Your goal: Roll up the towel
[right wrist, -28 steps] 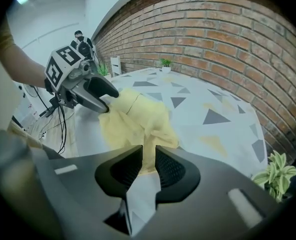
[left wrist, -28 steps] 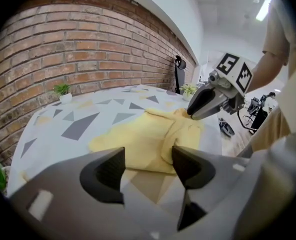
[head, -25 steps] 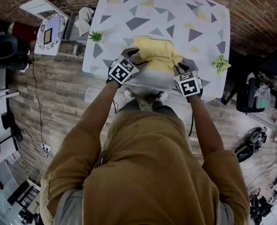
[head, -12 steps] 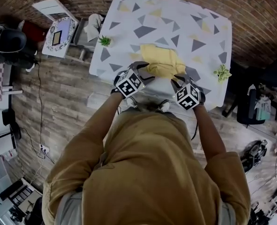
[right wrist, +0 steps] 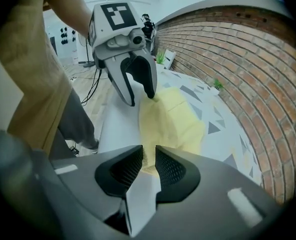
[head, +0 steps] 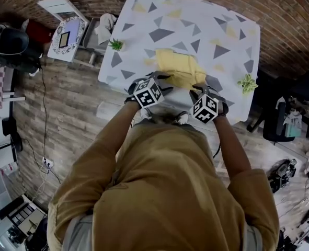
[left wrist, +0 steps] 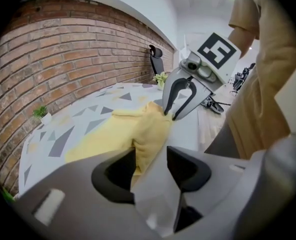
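- So, the yellow towel (head: 179,69) lies on the patterned bench (head: 232,30), close to its front edge, and its near end is bunched into a soft fold.
- Left gripper (left wrist: 152,159): fingers (left wrist: 117,173) partway open and they've just been closing. The towel's near edge sits between them against one pad — not pinched yet, by the look of it.
- Right gripper (right wrist: 149,166): fingers (right wrist: 175,171) almost together, nipping a thin bit of that same edge.
- Handling guess: it's light, floppy, fairly grippy cloth, so it'll sag between the two holds. Take the near edge out toward both sides and keep the roll even and snug.
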{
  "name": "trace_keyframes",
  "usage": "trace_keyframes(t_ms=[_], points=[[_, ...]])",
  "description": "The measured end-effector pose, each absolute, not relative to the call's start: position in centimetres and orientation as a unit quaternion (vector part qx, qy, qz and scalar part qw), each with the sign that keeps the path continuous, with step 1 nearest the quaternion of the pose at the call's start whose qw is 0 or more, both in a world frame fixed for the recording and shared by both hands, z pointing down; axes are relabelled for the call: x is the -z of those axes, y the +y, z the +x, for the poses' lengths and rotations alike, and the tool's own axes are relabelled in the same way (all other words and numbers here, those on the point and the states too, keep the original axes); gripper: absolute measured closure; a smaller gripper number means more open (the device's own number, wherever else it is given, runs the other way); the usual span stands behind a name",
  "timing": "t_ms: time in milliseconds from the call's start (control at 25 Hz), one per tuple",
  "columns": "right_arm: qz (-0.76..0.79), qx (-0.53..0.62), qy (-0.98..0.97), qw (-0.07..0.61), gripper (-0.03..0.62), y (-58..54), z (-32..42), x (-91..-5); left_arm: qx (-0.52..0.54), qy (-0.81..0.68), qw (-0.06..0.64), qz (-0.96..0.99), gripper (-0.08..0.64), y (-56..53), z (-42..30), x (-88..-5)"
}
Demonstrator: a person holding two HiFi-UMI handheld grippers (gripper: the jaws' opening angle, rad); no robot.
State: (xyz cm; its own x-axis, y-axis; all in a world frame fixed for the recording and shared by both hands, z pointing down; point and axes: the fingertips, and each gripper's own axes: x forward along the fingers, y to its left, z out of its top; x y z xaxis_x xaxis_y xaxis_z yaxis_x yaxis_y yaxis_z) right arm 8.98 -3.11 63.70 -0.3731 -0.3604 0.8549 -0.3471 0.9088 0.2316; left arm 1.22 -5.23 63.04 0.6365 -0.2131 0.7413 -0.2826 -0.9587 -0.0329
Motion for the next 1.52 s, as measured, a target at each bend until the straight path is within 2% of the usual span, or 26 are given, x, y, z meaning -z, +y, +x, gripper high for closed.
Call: trace_keyframes(t_ms=[600, 800, 1040, 1280, 1520], points=[[0.223, -0.006, -0.824, 0.52, 0.535, -3.5, 9.9, -64.7, -0.427, -0.144, 0.051, 0.891, 0.396, -5.3, 0.1, -64.7], [0.228, -0.022, -0.826, 0.515, 0.568, -3.3, 9.7, -64.8, -0.429, -0.169, 0.047, 0.886, 0.449, -6.0, -0.1, -64.9], [0.238, -0.063, -0.833, 0.496, 0.57, -2.3, 9.5, -64.3, -0.436, -0.157, 0.038, 0.885, 0.465, -5.2, -0.2, -64.5], [0.248, -0.113, -0.841, 0.468, 0.569, -1.4, 9.7, -62.9, -0.422, -0.145, 0.086, 0.891, 0.466, -3.9, -0.4, -63.3], [0.224, -0.14, -0.844, 0.466, 0.569, -0.8, 10.2, -61.7, -0.419, -0.109, 0.105, 0.895, 0.465, -2.8, -0.3, -62.0]])
